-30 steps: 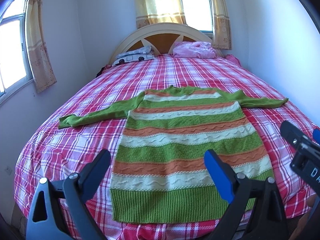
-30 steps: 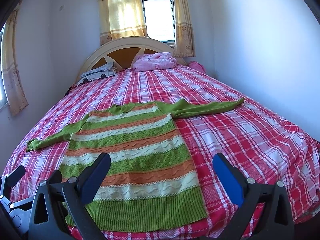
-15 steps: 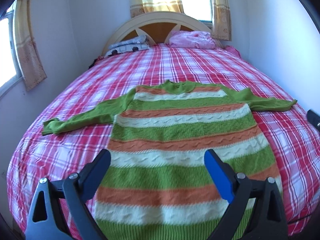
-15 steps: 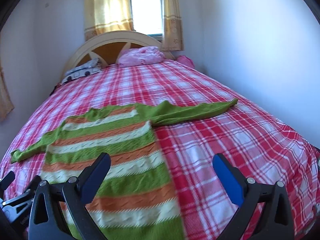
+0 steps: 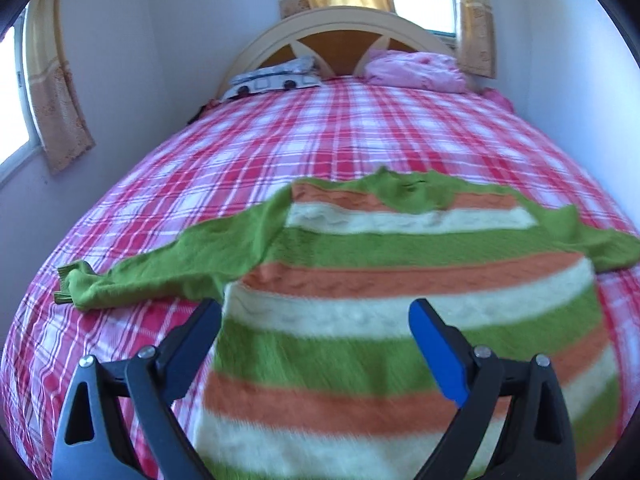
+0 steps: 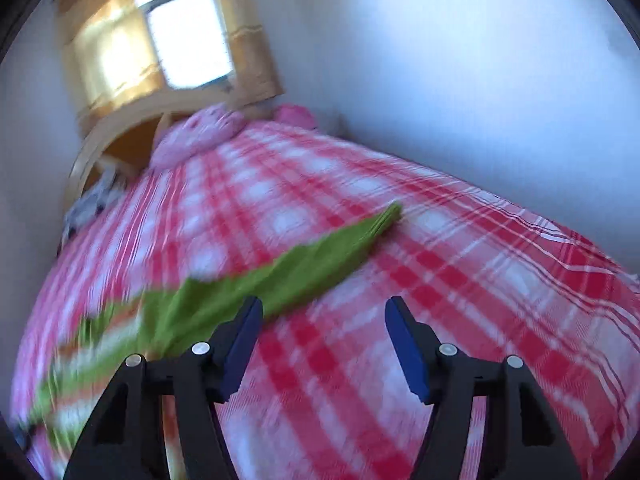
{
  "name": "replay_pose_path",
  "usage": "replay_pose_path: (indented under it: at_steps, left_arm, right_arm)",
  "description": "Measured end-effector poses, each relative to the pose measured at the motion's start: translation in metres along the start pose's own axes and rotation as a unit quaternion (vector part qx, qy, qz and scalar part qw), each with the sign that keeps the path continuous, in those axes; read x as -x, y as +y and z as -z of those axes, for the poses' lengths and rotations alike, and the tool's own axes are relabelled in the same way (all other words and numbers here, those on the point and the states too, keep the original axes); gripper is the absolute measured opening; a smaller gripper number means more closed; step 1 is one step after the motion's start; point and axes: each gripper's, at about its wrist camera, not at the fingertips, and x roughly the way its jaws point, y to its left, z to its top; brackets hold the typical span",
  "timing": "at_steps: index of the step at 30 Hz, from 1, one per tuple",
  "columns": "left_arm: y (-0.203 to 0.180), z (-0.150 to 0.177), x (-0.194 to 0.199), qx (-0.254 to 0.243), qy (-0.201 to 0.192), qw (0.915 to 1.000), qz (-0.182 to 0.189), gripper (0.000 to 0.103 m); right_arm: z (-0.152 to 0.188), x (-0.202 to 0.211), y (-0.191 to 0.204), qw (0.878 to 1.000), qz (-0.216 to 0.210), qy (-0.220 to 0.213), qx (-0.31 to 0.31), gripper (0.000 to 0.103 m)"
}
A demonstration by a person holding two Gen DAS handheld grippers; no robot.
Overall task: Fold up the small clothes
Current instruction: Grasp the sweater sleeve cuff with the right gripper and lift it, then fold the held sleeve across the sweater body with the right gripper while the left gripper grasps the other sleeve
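A small knit sweater [image 5: 400,280] with green, orange and cream stripes lies flat on the plaid bed, sleeves spread out. Its left sleeve [image 5: 160,268] runs out to the left. My left gripper [image 5: 316,312] is open and empty, low over the sweater's body near the left armpit. In the right wrist view, blurred and tilted, the green right sleeve [image 6: 320,256] stretches up and right to its cuff [image 6: 392,216]. My right gripper [image 6: 324,312] is open and empty, just above the bed, with its left finger [image 6: 240,344] over the sleeve's edge.
The bed [image 5: 360,132] has a red, pink and white plaid sheet. A pink pillow [image 5: 416,70] and a patterned pillow [image 5: 276,78] lie by the wooden headboard [image 5: 340,36]. White walls stand close on both sides. Curtained windows are behind the headboard and at the left.
Both grippers have moved forward and down toward the sweater. The left now hovers over its upper body. The right has swung right and tilted over the right sleeve. Both stay open.
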Motion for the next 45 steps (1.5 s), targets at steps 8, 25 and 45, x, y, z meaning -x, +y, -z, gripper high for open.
replay_pose_path:
  at_steps: [8, 25, 45]
  left_arm:
    - [0.003, 0.017, -0.059, 0.041, 0.051, 0.9978, -0.014, 0.097]
    - [0.004, 0.027, -0.071, 0.058, 0.082, 0.9946, 0.025, 0.099]
    - [0.112, 0.037, -0.019, 0.081, 0.051, 0.9954, -0.001, 0.099]
  right_arm:
    - [-0.050, -0.116, -0.039, 0.988, -0.012, 0.069, -0.137, 0.064]
    - [-0.049, -0.147, -0.014, 0.995, -0.001, 0.066, -0.070, 0.007]
    - [0.161, -0.020, 0.426, 0.907, -0.297, 0.132, 0.268, 0.006]
